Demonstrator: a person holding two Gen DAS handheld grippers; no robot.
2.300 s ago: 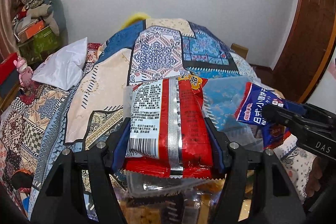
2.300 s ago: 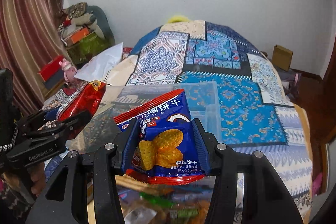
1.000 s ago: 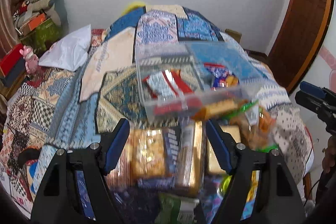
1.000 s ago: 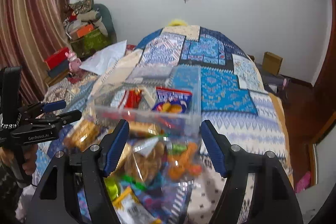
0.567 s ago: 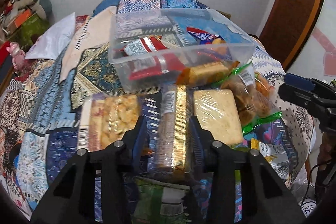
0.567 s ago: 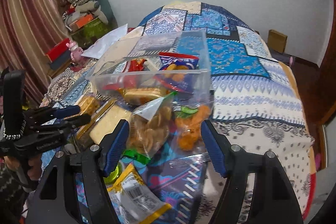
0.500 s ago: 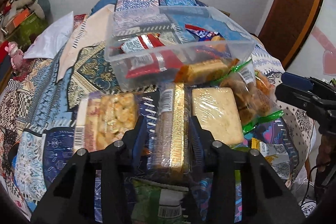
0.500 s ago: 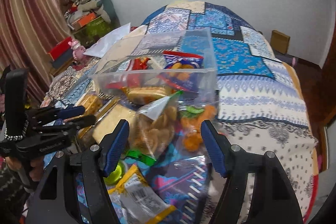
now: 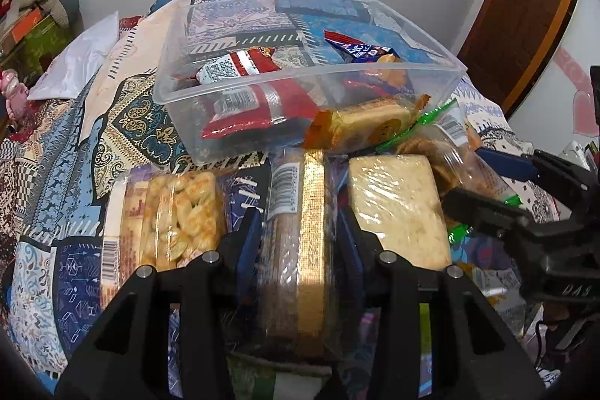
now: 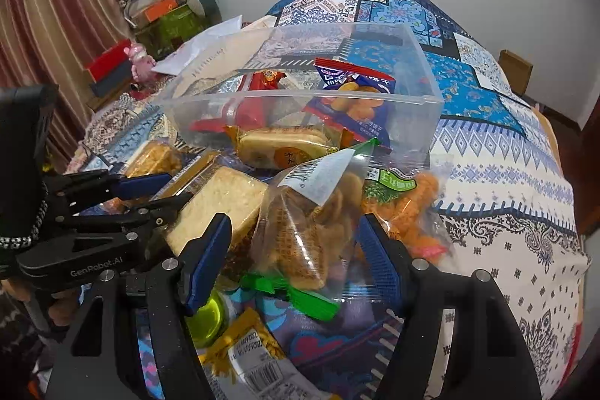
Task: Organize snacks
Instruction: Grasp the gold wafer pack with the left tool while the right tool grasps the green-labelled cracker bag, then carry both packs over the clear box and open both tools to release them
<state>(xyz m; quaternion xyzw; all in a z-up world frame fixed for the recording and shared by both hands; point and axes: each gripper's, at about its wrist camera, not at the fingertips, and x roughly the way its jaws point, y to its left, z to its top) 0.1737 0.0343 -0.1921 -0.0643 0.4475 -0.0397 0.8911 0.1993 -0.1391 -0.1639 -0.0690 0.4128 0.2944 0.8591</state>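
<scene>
A clear plastic bin [image 9: 262, 25] [image 10: 420, 107] stands on the patterned bedspread. It holds a red snack packet [image 9: 258, 100] and a blue biscuit packet [image 10: 352, 104]. My left gripper [image 9: 300, 235] is shut on a long gold-edged biscuit pack [image 9: 296, 250] lying in front of the bin. My right gripper [image 10: 292, 250] is open, its fingers on either side of a clear bag of wafer snacks [image 10: 311, 227] with a green twist tie. The left gripper also shows in the right wrist view [image 10: 150, 190].
Around the gripped pack lie a tray of puffed snacks [image 9: 176, 212], a wrapped pale cake block [image 9: 397, 205], a yellow cake pack [image 10: 281, 145], an orange snack bag [image 10: 408, 208] and more packets below. A white pillow [image 9: 78, 62] lies far left. A wooden door [image 9: 525, 6] stands right.
Both grippers dropped their packets into the bin and pulled back and down to the pile. The left closed on the gold-edged pack; the right moved over the wafer bag.
</scene>
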